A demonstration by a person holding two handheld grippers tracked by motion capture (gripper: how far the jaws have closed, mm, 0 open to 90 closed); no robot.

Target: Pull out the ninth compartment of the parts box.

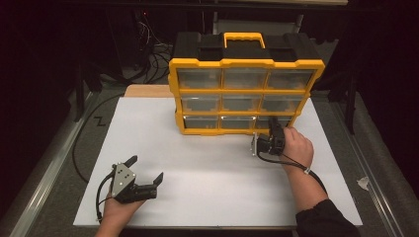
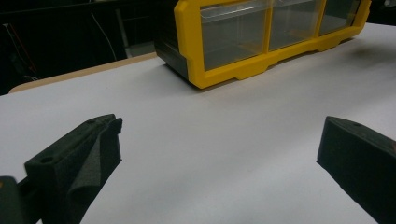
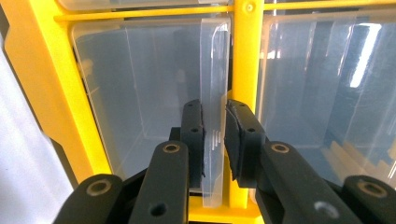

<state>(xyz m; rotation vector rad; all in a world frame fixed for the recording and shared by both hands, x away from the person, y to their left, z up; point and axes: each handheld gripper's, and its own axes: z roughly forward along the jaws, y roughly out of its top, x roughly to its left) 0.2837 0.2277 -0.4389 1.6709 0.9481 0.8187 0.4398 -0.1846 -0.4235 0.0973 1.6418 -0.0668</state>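
Counter [image 1: 59, 148]: grey felt-like surface with a metal rail along its left and right edges. A large white board [image 1: 212, 182] lies flat on it and covers most of the working area. At the far left corner of the board, a strip of light wooden panel [image 1: 146, 91] shows from under or behind it; which one cannot be told.

On the white board, toward the far edge and right of centre: a yellow-and-black drawer organizer [image 1: 245, 63] standing upright, clear drawer fronts facing the person, three rows of three.

On the grey surface right of the board: a small scrap of pale paper or tape [image 1: 363, 182]. A black cable [image 1: 79, 148] lies on the grey surface left of the board.
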